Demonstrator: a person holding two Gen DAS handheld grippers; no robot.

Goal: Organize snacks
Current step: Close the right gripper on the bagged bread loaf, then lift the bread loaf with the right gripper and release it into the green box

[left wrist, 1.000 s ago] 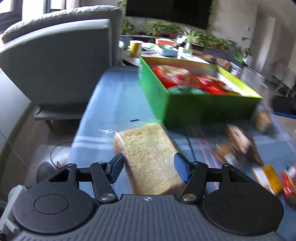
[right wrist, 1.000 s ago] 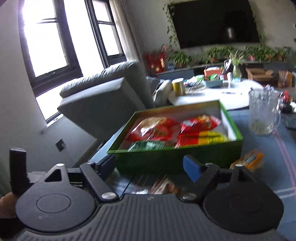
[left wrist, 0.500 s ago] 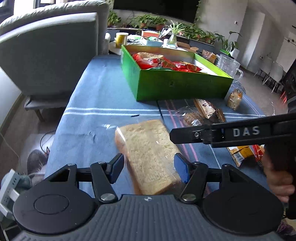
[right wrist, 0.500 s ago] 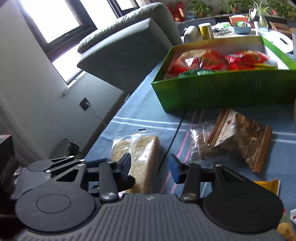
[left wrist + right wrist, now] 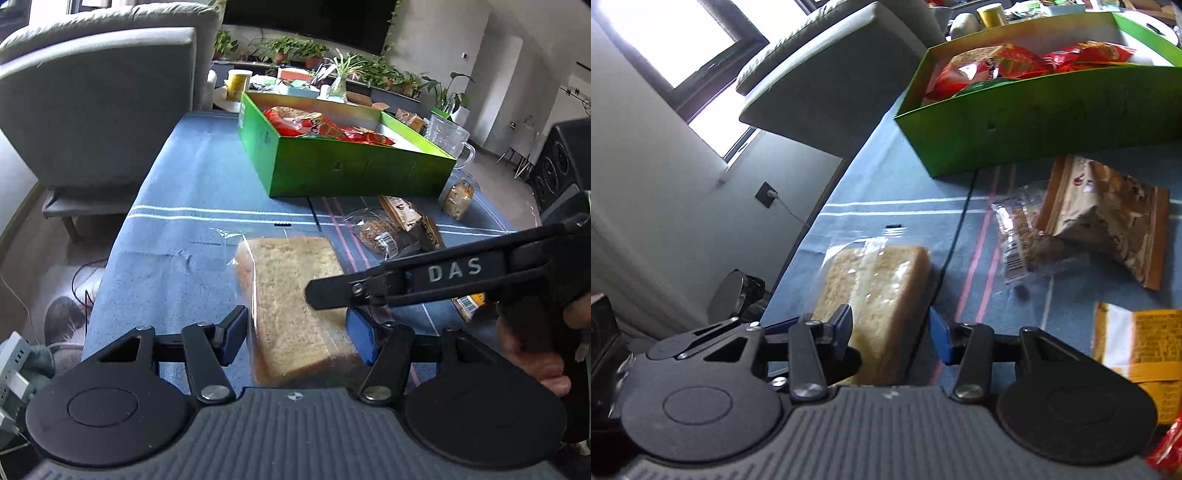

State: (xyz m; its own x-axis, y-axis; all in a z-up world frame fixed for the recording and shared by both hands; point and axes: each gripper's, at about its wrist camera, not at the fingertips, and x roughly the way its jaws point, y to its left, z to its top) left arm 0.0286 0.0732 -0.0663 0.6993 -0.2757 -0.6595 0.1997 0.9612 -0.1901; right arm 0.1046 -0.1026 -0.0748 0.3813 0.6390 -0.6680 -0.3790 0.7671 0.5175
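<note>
A loaf of sliced bread in clear plastic (image 5: 291,295) lies on the blue tablecloth; it also shows in the right wrist view (image 5: 875,284). My left gripper (image 5: 299,336) is open, its fingers on either side of the loaf's near end. My right gripper (image 5: 892,332) is open too, straddling the same loaf from the right; its black arm marked DAS crosses the left wrist view (image 5: 454,269). The green snack box (image 5: 354,166) holds red snack bags (image 5: 325,127) at the back; it also shows in the right wrist view (image 5: 1045,107).
Brown snack bags (image 5: 399,225) (image 5: 1104,218) and a clear oat packet (image 5: 1023,236) lie in front of the box. A yellow packet (image 5: 1145,350) lies at right. A glass jug (image 5: 448,136) stands behind the box. A grey armchair (image 5: 99,110) stands left. A black cable (image 5: 960,229) crosses the cloth.
My right gripper swung down from facing the box and moved in over the loaf, beside my left gripper. The left gripper stayed around the loaf's near end.
</note>
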